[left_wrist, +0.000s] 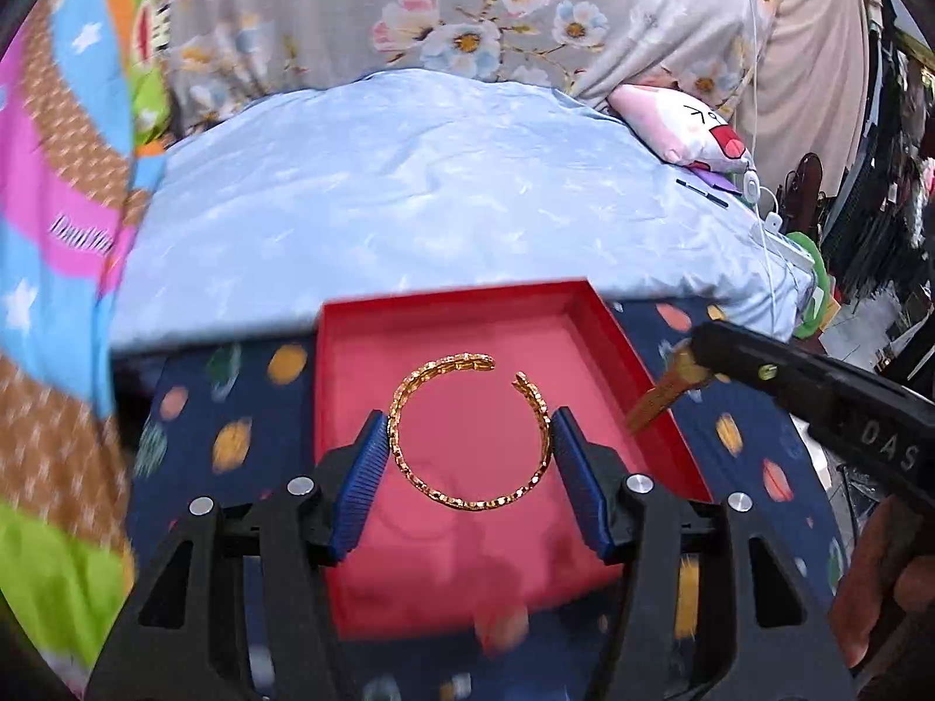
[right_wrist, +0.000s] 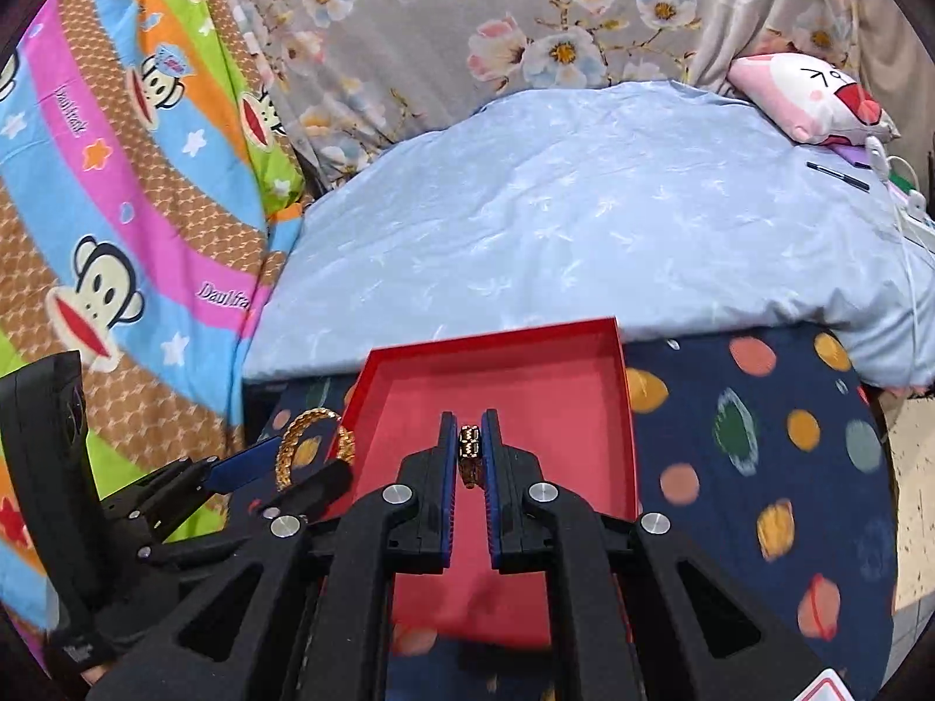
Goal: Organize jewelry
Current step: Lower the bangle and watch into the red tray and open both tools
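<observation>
In the left wrist view, my left gripper (left_wrist: 469,455) is clamping an open gold bangle (left_wrist: 467,432) at frame center, above the red box (left_wrist: 637,362). In the right wrist view, my right gripper (right_wrist: 469,467) is pinching a small gold piece (right_wrist: 469,447) at center, over the same red box (right_wrist: 625,409).

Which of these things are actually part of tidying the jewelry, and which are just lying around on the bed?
Part of the job:
gold bangle, held in the left gripper
small gold piece, held in the right gripper
red box

Just lying about:
pink cartoon pillow
monkey-print blanket
blue duvet
</observation>
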{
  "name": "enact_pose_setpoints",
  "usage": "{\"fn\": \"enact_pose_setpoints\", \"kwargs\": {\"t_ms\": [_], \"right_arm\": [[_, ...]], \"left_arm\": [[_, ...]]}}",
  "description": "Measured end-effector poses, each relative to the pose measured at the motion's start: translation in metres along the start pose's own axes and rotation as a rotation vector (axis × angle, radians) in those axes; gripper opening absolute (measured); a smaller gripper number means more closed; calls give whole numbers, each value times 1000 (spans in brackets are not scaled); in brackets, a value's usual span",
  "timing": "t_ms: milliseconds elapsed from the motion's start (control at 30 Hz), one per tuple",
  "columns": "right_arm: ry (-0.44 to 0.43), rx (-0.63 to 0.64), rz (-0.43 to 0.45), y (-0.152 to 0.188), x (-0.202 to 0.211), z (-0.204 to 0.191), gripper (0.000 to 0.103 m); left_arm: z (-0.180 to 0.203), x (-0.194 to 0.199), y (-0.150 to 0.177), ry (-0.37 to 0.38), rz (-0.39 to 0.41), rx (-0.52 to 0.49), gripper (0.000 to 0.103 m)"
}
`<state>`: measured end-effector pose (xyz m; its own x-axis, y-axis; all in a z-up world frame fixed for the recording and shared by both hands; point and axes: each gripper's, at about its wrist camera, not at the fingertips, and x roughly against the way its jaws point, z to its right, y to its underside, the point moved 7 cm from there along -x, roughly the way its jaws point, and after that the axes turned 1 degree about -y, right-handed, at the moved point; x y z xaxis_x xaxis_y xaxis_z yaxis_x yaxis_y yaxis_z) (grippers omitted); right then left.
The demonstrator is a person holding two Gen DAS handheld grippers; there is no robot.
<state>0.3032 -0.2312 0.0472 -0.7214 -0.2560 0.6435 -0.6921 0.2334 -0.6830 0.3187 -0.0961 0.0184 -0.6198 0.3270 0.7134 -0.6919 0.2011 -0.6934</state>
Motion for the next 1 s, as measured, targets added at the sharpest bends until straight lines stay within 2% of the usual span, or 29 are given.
{"fn": "enact_pose_setpoints", "kwargs": {"t_ms": [133,333,533,600,700,867,1000], "right_arm": [[-15,-43,-43,-18,-48,14,8],[10,-65,-115,-24,-105,32,8],[108,-12,-129,-19,-133,45,9],[136,-13,-100,-21,-127,52,11],[176,-15,-49,-27,-107,58,25],[199,23,32,-23,-46,48,30],[177,41,52,7,5,35,43]], "left_arm": [[-5,-53,-22,4,-31,-5,55],[-16,-102,-31,-17,-70,10,55],[-23,-127,-24,-24,-105,23,57],[-28,-127,-24,-46,-98,32,64],[-32,-118,-28,-61,-68,43,82],[-36,-79,-29,-61,-31,64,83],[-39,-34,-9,-108,-3,27,83]]}}
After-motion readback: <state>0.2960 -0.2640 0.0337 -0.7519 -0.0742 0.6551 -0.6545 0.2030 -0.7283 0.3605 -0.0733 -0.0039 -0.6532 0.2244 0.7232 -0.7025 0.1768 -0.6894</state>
